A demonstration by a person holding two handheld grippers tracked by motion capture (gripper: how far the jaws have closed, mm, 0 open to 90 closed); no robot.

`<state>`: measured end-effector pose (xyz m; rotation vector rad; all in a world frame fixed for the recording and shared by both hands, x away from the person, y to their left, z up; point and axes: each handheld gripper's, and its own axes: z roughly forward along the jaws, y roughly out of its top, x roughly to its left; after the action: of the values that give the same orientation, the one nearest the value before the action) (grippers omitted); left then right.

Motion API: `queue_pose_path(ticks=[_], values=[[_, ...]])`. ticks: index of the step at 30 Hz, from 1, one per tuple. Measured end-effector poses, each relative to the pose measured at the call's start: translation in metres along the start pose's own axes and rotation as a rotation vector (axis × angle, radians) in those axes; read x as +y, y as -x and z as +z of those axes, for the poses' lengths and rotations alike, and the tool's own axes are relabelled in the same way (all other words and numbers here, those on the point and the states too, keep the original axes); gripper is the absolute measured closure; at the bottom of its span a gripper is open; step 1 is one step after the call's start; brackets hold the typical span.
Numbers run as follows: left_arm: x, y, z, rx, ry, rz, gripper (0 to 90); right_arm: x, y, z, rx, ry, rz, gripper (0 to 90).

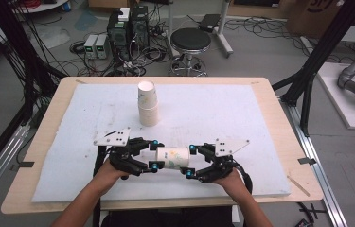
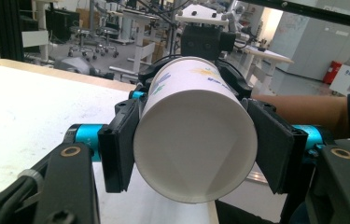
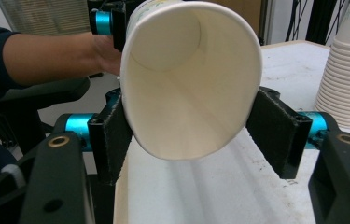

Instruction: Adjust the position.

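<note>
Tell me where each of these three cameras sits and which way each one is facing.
High view: above the person's side, looking forward and down on the table; both forearms, left gripper, right gripper.
Left gripper view: rides the left gripper, looking along its jaws at the paper cup's closed bottom; an arm beyond.
Right gripper view: rides the right gripper, looking into the cup's mouth; cup stack beside.
All share the cup, gripped at both ends.

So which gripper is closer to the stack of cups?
Left, slightly. The left gripper sits just below the stack of cups; the right gripper sits farther right. Both grip the paper cup.
</note>
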<state>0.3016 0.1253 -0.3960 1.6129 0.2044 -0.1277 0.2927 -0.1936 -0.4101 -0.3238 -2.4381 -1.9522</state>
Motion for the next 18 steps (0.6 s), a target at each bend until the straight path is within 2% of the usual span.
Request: queue_pose_path(ticks=[2, 5, 9, 15, 16, 18], values=[[-0.0001, -0.0001, 0.0, 0.001, 0.001, -0.002, 37.4, -0.0001, 0.0007, 0.0005, 0.009, 0.006, 0.015, 30.7], [-0.0016, 0.0002, 0.0018, 0.0, -0.012, -0.001, 37.4, -0.0003, 0.0028, 0.0033, 0.031, 0.007, 0.067, 26.0], [-0.0027, 0.0001, 0.0016, -0.007, 0.002, -0.009, 37.4, 0.0009, 0.0008, 0.0023, 0.026, 0.016, 0.031, 32.9], [-0.0027, -0.0001, 0.0014, 0.005, -0.004, -0.015, 36.9, 0.0019, 0.0005, -0.0002, 0.022, 0.024, 0.02, 35.5], [-0.0024, 0.0, 0.0012, 0.01, -0.006, -0.023, 34.5, 0.0022, 0.0005, -0.0006, 0.02, 0.022, 0.02, 35.5], [-0.001, -0.0003, 0.0014, 0.037, -0.021, -0.066, 19.8, 0.0034, 0.0007, -0.0016, 0.02, 0.021, 0.022, 35.5]])
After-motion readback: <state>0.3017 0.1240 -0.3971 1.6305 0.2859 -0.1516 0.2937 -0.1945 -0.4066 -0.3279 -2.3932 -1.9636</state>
